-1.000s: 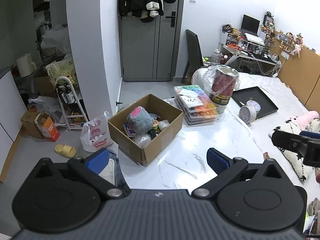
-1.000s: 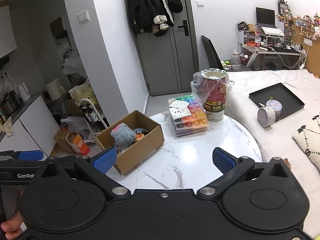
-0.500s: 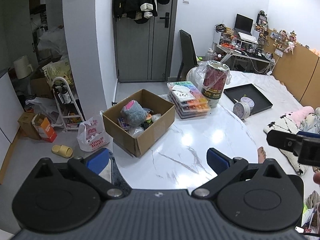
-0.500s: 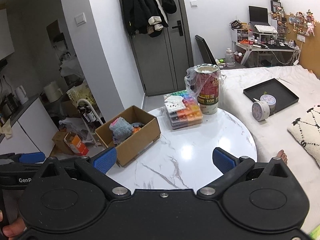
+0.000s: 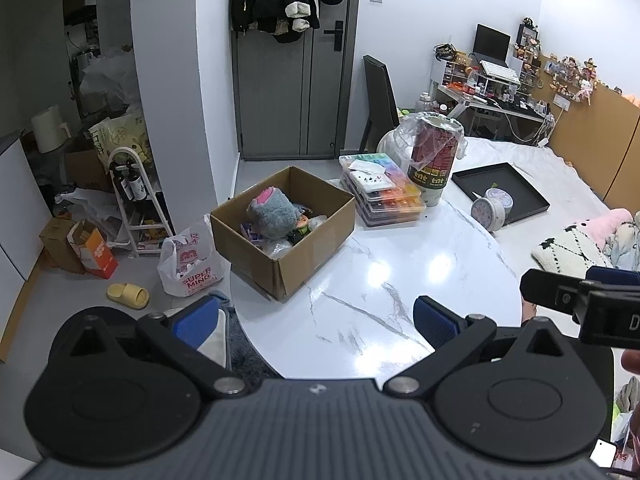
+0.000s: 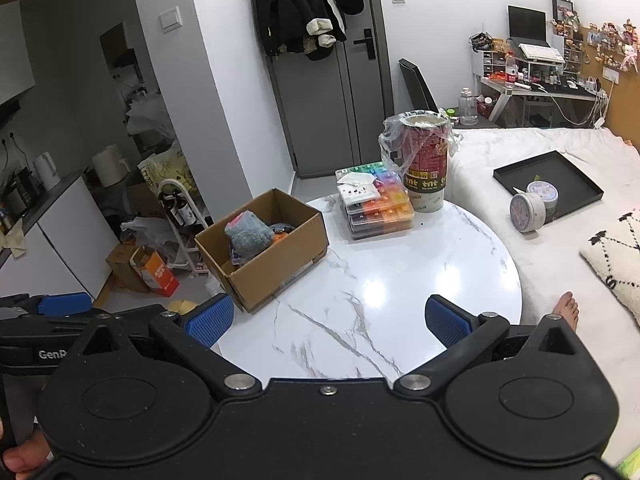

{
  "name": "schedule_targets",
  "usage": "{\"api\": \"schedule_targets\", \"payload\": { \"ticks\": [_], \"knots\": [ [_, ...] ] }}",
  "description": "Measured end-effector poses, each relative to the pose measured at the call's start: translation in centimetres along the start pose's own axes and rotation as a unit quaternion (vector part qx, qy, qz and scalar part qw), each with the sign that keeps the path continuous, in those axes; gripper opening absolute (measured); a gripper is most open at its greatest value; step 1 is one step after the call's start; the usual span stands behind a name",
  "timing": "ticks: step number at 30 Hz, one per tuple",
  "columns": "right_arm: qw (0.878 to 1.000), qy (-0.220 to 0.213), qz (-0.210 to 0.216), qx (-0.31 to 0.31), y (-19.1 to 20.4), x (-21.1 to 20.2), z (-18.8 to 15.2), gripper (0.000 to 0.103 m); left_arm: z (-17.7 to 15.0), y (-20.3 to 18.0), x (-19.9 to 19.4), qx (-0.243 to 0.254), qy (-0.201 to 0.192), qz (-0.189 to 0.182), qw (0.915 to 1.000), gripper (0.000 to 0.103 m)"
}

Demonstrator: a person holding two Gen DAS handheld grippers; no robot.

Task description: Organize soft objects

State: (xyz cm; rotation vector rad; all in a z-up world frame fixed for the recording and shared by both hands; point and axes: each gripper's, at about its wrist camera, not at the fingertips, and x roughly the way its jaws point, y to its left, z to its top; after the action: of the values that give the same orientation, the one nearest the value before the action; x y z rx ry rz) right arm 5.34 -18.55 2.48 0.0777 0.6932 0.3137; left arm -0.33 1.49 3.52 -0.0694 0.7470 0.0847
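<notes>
An open cardboard box [image 5: 280, 224] [image 6: 264, 248] stands on the left part of a round white marble table [image 5: 400, 280] [image 6: 392, 280]. A grey plush toy with a pink patch [image 5: 272, 214] [image 6: 246, 234] lies in it on top of several small items. My left gripper [image 5: 316, 318] is open and empty, held above the table's near edge. My right gripper [image 6: 328, 320] is open and empty too, near the same edge. Each gripper shows at the edge of the other's view: the right one [image 5: 580, 304], the left one [image 6: 48, 312].
A stack of colourful pill organisers [image 5: 384, 196] [image 6: 376, 208] and a red canister in plastic wrap [image 5: 434, 164] [image 6: 426, 160] stand at the table's back. A bed with a black tray [image 5: 500, 192], round tins [image 6: 528, 210] and a pillow [image 6: 616, 256] lies right. Bags and boxes crowd the floor left.
Both grippers have pulled back and risen a little, so the table and box look smaller and farther. Both stay open and empty.
</notes>
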Motion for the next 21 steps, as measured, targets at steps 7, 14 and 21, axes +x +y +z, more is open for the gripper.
{"api": "schedule_targets", "payload": {
  "ticks": [7,14,21],
  "knots": [
    [1.0,0.004,-0.008,0.005,-0.34,0.18,-0.13,0.103,0.05,0.27,-0.05,-0.001,0.002,0.002,1.0,0.103],
    [1.0,0.005,-0.01,0.005,-0.64,0.13,-0.06,0.103,0.12,0.38,0.08,-0.003,0.004,0.001,1.0,0.103],
    [1.0,0.009,-0.011,-0.001,-0.35,0.47,-0.04,0.103,0.07,0.45,0.35,-0.003,0.007,-0.001,1.0,0.103]
  ]
}}
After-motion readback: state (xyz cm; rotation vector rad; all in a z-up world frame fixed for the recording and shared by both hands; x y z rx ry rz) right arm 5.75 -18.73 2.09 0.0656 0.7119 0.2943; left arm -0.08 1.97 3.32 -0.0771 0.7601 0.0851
